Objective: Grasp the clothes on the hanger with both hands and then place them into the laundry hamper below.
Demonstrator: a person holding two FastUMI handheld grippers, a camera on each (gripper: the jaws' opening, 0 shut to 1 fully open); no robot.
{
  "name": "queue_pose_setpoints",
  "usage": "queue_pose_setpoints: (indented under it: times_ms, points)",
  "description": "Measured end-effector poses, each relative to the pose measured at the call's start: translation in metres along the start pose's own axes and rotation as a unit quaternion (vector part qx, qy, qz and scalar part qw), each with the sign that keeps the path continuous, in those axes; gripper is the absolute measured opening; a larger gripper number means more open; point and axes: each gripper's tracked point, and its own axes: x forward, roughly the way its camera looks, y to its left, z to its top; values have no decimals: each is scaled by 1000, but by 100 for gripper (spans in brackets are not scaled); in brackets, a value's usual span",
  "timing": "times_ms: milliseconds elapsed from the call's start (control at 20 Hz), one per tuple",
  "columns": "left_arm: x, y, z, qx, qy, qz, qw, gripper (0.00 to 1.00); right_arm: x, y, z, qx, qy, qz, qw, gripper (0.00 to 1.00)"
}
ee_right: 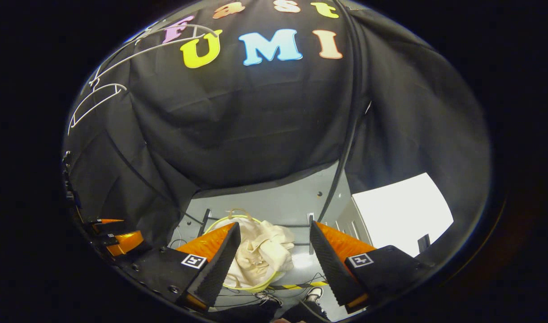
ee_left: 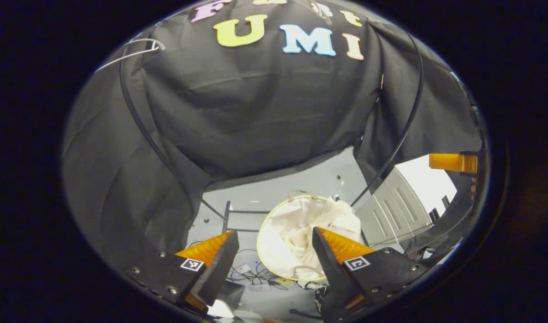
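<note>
Left gripper view: your left gripper (ee_left: 274,251) is spread open, empty; clothes (ee_left: 301,224) lie in the hamper (ee_left: 263,233) beyond its fingertips. Right gripper (ee_right: 271,246) likewise. Lift both clear without snagging cloth.

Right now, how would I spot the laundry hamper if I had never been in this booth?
Find the black cloth wall, then drop to the grey floor at its foot. The laundry hamper stands there, a round white tub with a pale yellow-green rim, cream clothes crumpled inside; everything around it is dark rods and thin cables.
</note>
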Motion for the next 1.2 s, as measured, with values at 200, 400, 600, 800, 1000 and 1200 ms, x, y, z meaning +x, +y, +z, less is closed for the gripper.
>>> queue_pose_setpoints:
  times_ms: [200, 400, 600, 800, 1000, 1200]
  points:
    - [-46, -34, 37, -10, -72, 10, 997, 97, -23, -27, 23, -4, -58, -6, 998, 98]
    - [-100, -64, 89, -26, -150, 35, 988, 96, -66, -60, 51, -5, -128, -14, 992, 99]
    - [-174, -84, 150, -64, -238, 59, 967, 96, -108, -99, 87, -24, -211, -35, 976, 98]
    - [-261, -83, 203, -91, -340, 105, 930, 96, -154, -121, 137, -31, -305, -39, 951, 98]
    - [-331, -93, 234, -106, -419, 127, 893, 96, -197, -127, 183, -20, -381, -26, 924, 93]
    - [-356, -110, 236, -90, -455, 109, 879, 96, -224, -124, 193, 8, -413, -23, 910, 98]
